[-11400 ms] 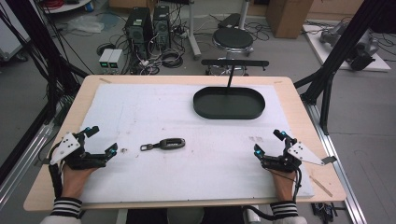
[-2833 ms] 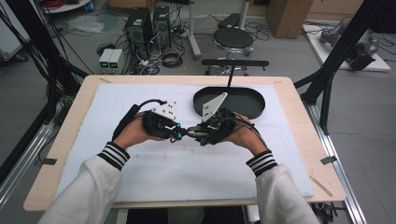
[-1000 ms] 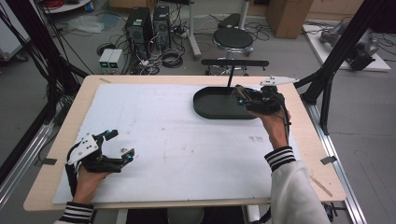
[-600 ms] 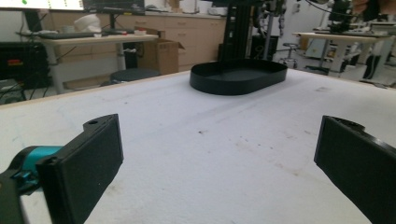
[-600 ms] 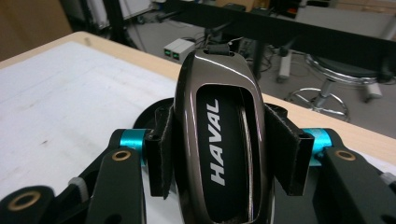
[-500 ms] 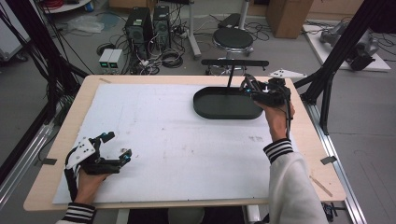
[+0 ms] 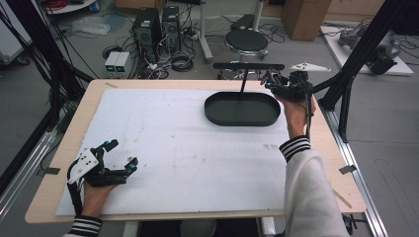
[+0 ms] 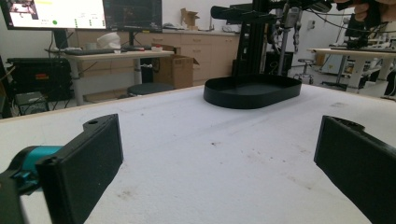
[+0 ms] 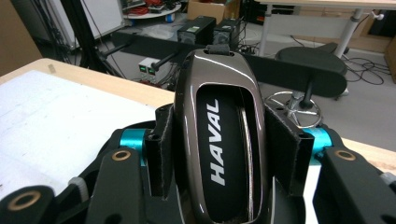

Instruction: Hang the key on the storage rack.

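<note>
1. Your right gripper (image 7: 276,85) is clamped on the car key fob (image 9: 217,140), pads pressing both long sides. It's held up over the far right end of the black oval tray (image 7: 242,109), by the T-shaped black stand (image 7: 247,66).
2. In the right gripper view the fob's long axis runs straight out along the jaws. Its loop end points away from you, twd the floor clutter past the table edge; its near end sits down between the jaws.
3. The fob's brown glossy face is up, and its "HAVAL" lettering reads along the long axis.
4. In the high view the fob is too small to make out betw the jaws.
5. Your left gripper (image 7: 121,160) is wide open w/ nothing betw the pads, low over the white mat (image 7: 188,148) at the near left corner, aimed twd the tray and well apart from it.
</note>
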Demonstrator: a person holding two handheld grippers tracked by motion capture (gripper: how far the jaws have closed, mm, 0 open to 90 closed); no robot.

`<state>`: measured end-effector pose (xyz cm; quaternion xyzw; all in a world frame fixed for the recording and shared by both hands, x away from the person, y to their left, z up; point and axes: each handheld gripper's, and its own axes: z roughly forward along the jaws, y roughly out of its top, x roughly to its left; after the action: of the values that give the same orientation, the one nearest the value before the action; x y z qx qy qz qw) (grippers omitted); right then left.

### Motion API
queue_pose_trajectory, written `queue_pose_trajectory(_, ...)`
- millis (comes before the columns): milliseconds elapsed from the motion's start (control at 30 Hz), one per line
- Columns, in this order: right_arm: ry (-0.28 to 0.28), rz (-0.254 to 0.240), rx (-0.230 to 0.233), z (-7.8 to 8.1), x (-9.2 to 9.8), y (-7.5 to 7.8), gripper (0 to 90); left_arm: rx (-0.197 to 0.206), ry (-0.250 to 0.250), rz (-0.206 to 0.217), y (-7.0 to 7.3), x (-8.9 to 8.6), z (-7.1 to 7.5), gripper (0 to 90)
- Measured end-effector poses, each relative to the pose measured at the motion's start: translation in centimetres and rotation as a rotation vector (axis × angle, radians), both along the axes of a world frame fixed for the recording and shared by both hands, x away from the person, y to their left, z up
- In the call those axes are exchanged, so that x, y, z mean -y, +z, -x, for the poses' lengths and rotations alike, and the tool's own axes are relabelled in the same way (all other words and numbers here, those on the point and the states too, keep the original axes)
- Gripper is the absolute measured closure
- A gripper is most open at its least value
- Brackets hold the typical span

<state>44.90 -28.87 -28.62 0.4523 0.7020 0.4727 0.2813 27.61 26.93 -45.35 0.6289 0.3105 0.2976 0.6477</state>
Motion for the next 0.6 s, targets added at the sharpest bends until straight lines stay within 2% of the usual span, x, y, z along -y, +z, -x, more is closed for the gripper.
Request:
queue_pose_trajectory(200,-0.015,0.0,0.004,-0.9,0.1,0.6,48.3,0.009,-0.003,-0.009,0.0,0.1,0.1,1.7)
queue_pose_trajectory(267,-0.011,0.014,0.007,-1.3,-0.2,0.8,48.3,0.008,-0.005,-0.009,0.0,0.0,0.1,1.7)
queue_pose_trajectory(400,-0.014,0.018,-0.002,-1.7,-0.5,1.0,48.3,0.01,-0.005,-0.008,0.0,0.1,0.1,1.7)
queue_pose_trajectory(467,-0.016,0.02,0.013,-1.9,-0.7,0.9,48.3,0.011,-0.005,-0.008,0.0,0.1,0.1,1.7)
queue_pose_trajectory(600,-0.025,0.044,0.006,-2.4,-1.2,0.7,48.3,0.011,-0.007,-0.007,0.0,0.1,0.1,1.7)
